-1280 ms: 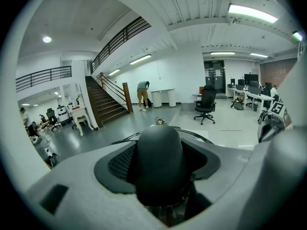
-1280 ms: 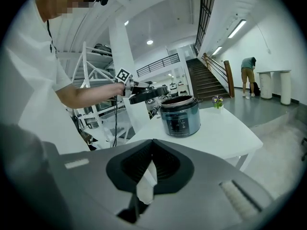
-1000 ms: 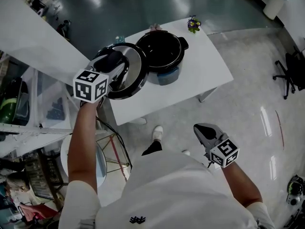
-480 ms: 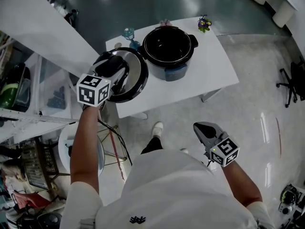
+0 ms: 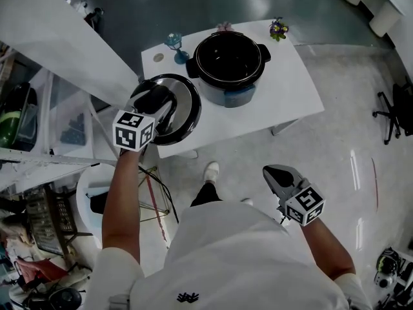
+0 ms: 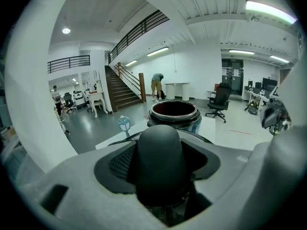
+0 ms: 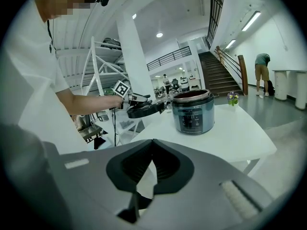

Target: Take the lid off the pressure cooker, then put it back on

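Observation:
The pressure cooker pot [image 5: 231,60] stands open on the white table [image 5: 284,89], its dark inside showing; it also appears in the left gripper view [image 6: 173,113] and the right gripper view [image 7: 193,111]. Its chrome lid [image 5: 184,112] hangs over the table's front-left corner, apart from the pot. My left gripper [image 5: 155,102] is shut on the lid's black handle [image 6: 159,171], which fills the space between its jaws. In the right gripper view the lid [image 7: 146,109] looks slightly tilted. My right gripper [image 5: 281,178] hangs low over the floor, away from the table, shut and holding nothing [image 7: 152,150].
A blue stemmed glass [image 5: 173,42] and a small flower pot [image 5: 279,28] stand at the table's far edge. Metal shelving [image 5: 39,128] and a round stool [image 5: 97,199] crowd the left. An office chair [image 5: 393,108] stands at the right.
The left gripper has carried the lid down and toward the table's front-left corner, away from the pot whose rim it overlapped before. The right gripper has stayed put.

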`<action>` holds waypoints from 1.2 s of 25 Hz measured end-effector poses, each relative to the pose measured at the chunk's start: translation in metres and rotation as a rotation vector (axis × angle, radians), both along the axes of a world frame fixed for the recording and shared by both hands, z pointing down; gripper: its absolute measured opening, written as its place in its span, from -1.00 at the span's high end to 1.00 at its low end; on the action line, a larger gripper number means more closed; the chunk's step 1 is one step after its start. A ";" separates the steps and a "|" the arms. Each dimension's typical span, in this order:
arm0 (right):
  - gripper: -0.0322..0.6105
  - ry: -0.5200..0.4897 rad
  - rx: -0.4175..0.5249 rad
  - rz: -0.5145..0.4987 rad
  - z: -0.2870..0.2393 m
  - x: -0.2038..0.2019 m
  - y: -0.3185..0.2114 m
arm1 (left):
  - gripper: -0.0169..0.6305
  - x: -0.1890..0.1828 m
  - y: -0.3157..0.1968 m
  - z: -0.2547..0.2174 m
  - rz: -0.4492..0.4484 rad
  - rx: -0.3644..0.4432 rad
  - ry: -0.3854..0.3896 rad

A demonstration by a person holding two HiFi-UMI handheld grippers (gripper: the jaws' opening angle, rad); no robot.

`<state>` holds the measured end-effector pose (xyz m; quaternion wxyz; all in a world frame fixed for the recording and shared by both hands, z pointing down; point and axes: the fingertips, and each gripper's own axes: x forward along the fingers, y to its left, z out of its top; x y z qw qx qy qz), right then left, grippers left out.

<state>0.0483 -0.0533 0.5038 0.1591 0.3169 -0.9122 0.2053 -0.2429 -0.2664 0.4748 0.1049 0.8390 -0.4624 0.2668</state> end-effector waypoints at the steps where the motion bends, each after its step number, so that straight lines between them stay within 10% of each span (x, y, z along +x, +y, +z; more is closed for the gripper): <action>1: 0.86 0.004 -0.002 0.001 0.001 0.000 0.000 | 0.06 0.000 0.001 0.006 0.000 -0.003 0.000; 30: 0.86 0.099 -0.073 0.015 0.016 -0.003 -0.010 | 0.06 0.002 -0.013 0.144 -0.044 -0.061 -0.034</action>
